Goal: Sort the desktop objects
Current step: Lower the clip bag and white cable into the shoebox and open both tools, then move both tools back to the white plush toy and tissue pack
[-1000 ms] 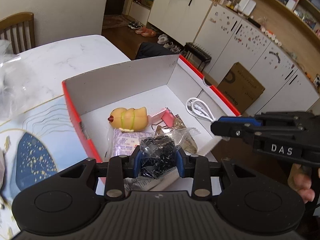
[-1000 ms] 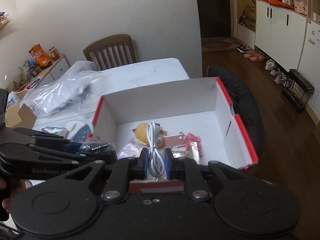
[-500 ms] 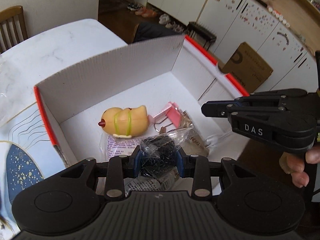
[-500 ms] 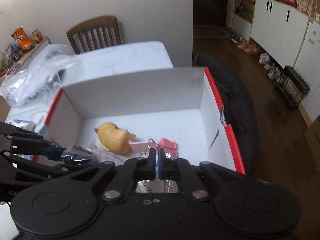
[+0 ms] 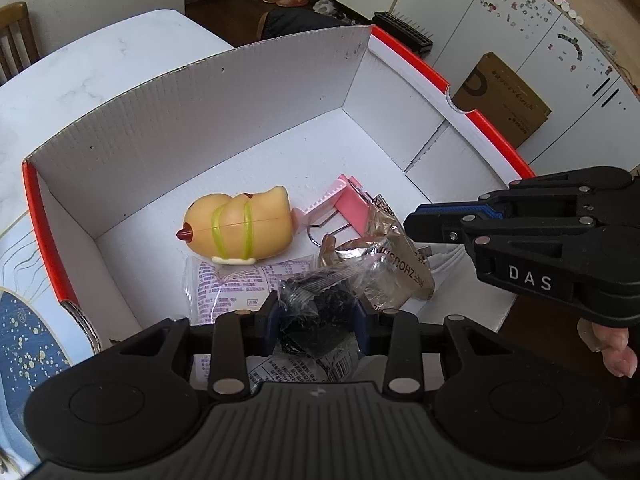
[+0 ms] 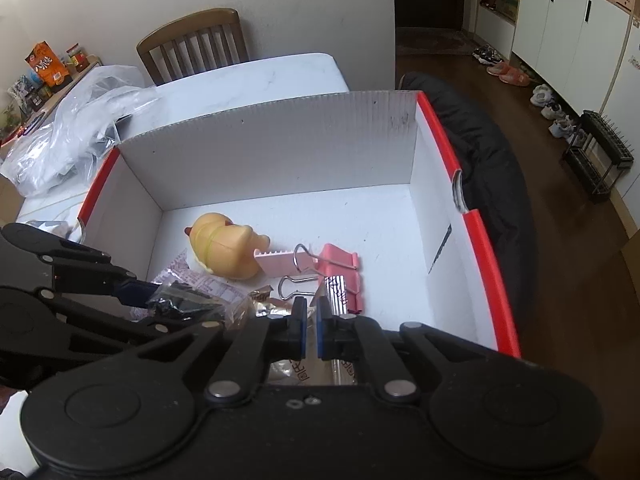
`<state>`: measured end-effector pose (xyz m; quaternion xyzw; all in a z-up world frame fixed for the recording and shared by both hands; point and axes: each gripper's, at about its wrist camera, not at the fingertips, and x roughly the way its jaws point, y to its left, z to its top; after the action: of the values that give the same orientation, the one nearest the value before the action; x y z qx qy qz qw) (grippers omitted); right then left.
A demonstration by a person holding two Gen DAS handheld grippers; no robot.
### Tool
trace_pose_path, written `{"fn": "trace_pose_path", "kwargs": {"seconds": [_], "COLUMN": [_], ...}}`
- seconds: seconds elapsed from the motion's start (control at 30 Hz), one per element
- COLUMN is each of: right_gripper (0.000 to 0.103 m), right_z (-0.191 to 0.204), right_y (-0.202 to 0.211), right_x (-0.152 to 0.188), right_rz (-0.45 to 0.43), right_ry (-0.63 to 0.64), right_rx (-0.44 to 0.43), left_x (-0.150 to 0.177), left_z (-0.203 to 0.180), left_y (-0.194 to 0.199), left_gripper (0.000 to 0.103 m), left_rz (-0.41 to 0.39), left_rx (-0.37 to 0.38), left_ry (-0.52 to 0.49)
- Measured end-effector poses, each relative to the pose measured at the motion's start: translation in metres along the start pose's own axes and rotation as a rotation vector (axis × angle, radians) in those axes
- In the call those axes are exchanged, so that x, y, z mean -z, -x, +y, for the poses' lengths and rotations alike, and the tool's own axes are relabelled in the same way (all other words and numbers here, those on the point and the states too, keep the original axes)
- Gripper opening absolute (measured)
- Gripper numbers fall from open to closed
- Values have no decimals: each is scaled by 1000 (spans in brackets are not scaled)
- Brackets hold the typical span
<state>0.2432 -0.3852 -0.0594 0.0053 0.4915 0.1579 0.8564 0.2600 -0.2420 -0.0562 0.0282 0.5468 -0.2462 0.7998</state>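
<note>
Low in the left wrist view, the left claw [image 5: 316,322] grasps a crinkly black packet [image 5: 314,300], its jaws easing apart, over the red-edged box [image 5: 200,120]. The right claw [image 6: 308,326] is clenched, empty.

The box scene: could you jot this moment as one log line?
left gripper: opening, bagged black item between pads | right gripper: shut, empty | box: yellow toy, pink clip, packets inside

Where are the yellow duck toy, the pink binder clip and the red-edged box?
yellow duck toy [image 5: 240,228], left wrist view, on its body.
pink binder clip [image 6: 340,268], right wrist view, on its pink body.
red-edged box [image 6: 272,148], right wrist view, on its far wall.
</note>
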Motion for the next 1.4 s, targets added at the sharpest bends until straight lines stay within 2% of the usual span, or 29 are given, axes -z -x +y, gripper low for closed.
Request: {"fn": "trace_pose_path", "kwargs": {"seconds": [0.1, 0.13, 0.17, 0.3, 0.43, 0.63, 0.73, 0.83, 0.97, 1.07, 1.4], "right_gripper": [3, 4, 4, 6, 10, 16, 19, 28, 55, 64, 69], "right_z": [-2, -2, -2, -3, -4, -3, 0, 4, 13, 20, 44], "right_y": [0, 0, 1, 2, 7, 17, 24, 30, 39, 44, 44], "right_x": [0, 0, 0, -1, -2, -2, 0, 2, 5, 7, 8], "right_rz": [1, 0, 0, -5, -18, -43, -59, -74, -106, -127, -127], "right_ry": [-5, -6, -6, -10, -18, -22, -25, -22, -8, 11, 45], "right_rx": [-7, -10, -11, -20, -32, -55, -68, -84, -101, -106, -137], "left_x": [1, 0, 0, 2, 7, 15, 23, 30, 41, 52, 83], "left_z": [2, 1, 2, 1, -4, -5, -3, 0, 3, 5, 23], "left_y": [2, 2, 4, 10, 19, 39, 58, 75, 95, 108, 136], "left_gripper": [55, 64, 68, 69, 77, 78, 78, 78, 78, 78, 78], "left_rz": [-14, -22, -29, -43, -69, -119, -173, -214, -255, -289, -348], "left_rx": [5, 4, 4, 11, 23, 42, 36, 24, -7, -40, -110], "left_ry": [3, 5, 8, -1, -23, -4, 9, 27, 50, 61, 120]}}
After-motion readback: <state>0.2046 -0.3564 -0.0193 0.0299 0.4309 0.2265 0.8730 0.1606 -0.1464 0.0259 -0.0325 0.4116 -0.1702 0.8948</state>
